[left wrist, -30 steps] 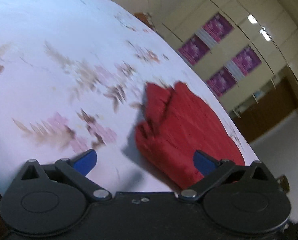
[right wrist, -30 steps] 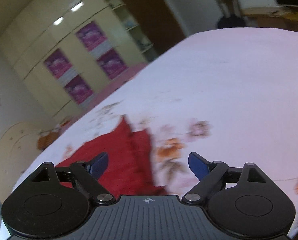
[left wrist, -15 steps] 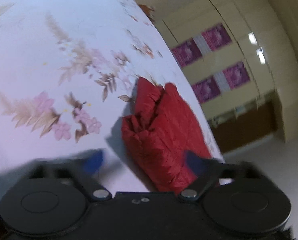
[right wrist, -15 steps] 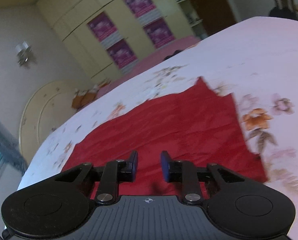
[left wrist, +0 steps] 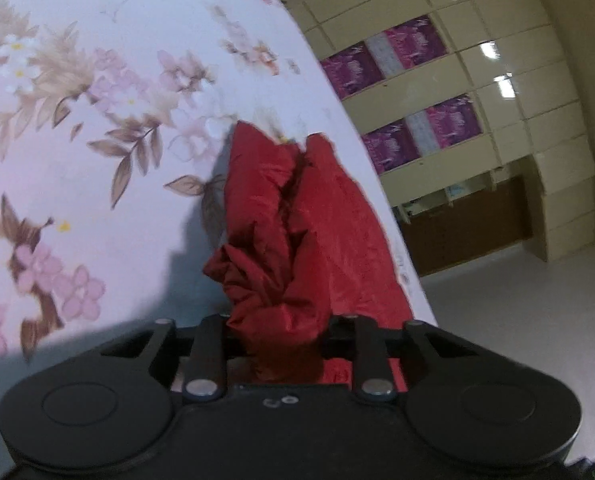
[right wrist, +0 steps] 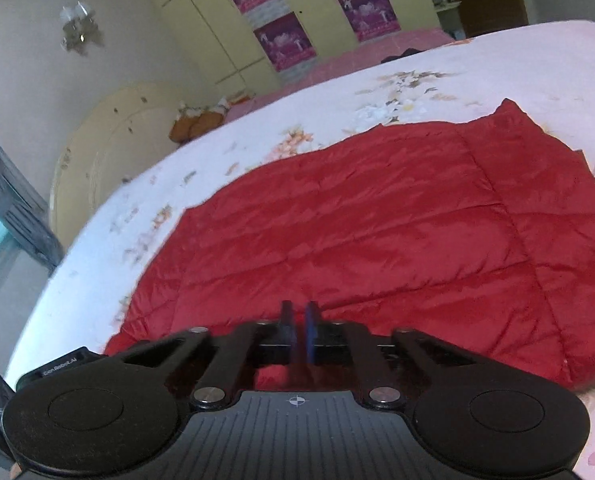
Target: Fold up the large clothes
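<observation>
A soft, puffy, slippery-looking red quilted jacket (right wrist: 377, 216) on a floral bed (left wrist: 77, 140), its edge bunched in the clamped left hand-held gripper (left wrist: 281, 332) while the right hand-held gripper (right wrist: 298, 332) pinches its near hem, likely the best hold.

One red quilted garment (right wrist: 397, 232) lies on one bed with a floral sheet (left wrist: 97, 160). Two tongs are in view: the left tongs (left wrist: 281, 336) and the right tongs (right wrist: 299, 332). Beyond the bed, four purple posters (left wrist: 417, 40) hang on one cream wardrobe (left wrist: 537, 120); one wall lamp (right wrist: 77, 26) beside it.
</observation>
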